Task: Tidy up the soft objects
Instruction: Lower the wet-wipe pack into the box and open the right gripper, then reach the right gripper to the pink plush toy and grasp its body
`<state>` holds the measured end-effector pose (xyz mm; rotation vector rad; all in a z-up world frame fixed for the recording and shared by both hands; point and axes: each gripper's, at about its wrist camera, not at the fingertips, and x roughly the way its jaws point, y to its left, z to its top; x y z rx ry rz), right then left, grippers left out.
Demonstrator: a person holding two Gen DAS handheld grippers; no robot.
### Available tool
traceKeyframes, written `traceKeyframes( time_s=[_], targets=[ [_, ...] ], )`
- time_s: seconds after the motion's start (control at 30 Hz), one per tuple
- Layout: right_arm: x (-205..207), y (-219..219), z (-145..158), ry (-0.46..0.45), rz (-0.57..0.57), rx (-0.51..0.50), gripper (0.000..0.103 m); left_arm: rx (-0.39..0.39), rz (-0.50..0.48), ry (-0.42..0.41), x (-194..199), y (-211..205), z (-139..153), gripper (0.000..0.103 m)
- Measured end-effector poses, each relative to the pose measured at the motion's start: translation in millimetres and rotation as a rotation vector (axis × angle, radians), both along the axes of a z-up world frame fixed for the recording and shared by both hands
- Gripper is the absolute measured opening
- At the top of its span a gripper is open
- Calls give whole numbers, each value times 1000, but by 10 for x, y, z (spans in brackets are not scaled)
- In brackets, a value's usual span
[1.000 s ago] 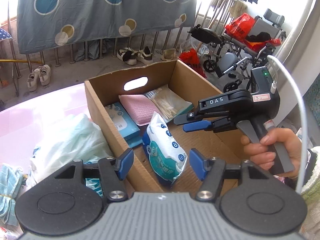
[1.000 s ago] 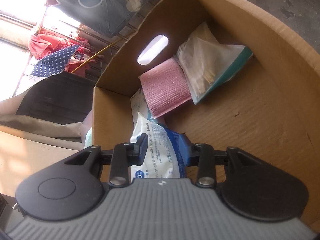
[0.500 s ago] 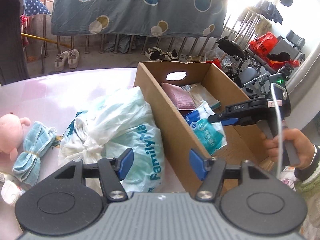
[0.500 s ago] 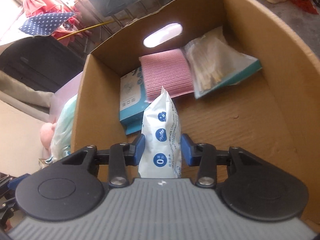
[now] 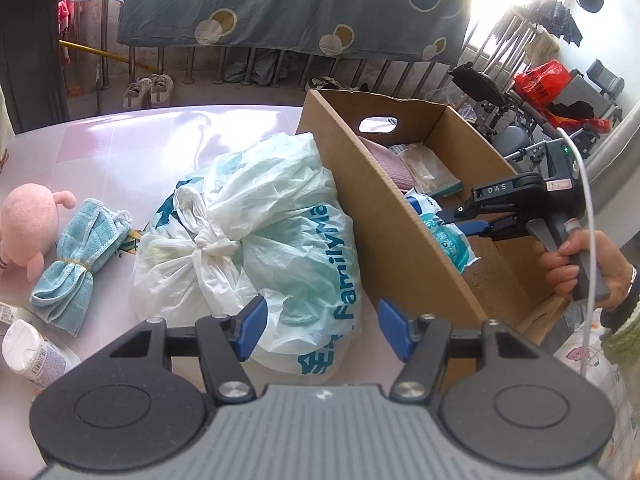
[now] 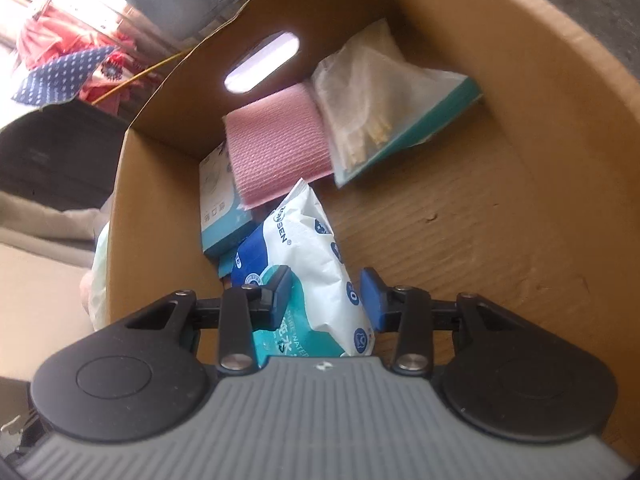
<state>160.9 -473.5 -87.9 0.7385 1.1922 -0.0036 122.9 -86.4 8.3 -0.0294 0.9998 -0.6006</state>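
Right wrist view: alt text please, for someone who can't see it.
The right gripper holds a white wet-wipes pack inside a cardboard box, above a pink cloth, a teal carton and a clear packet.

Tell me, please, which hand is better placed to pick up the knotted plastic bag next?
Left. The left gripper is open and empty just over the plastic bag, while the right gripper is inside the cardboard box, occupied with the wipes pack.
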Motion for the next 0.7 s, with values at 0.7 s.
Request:
traceKeyframes(
  time_s=[0.7],
  targets=[
    [-142,90,222,-21,-81,15,47,119,138,-100,-272,516,-88,67]
  ],
)
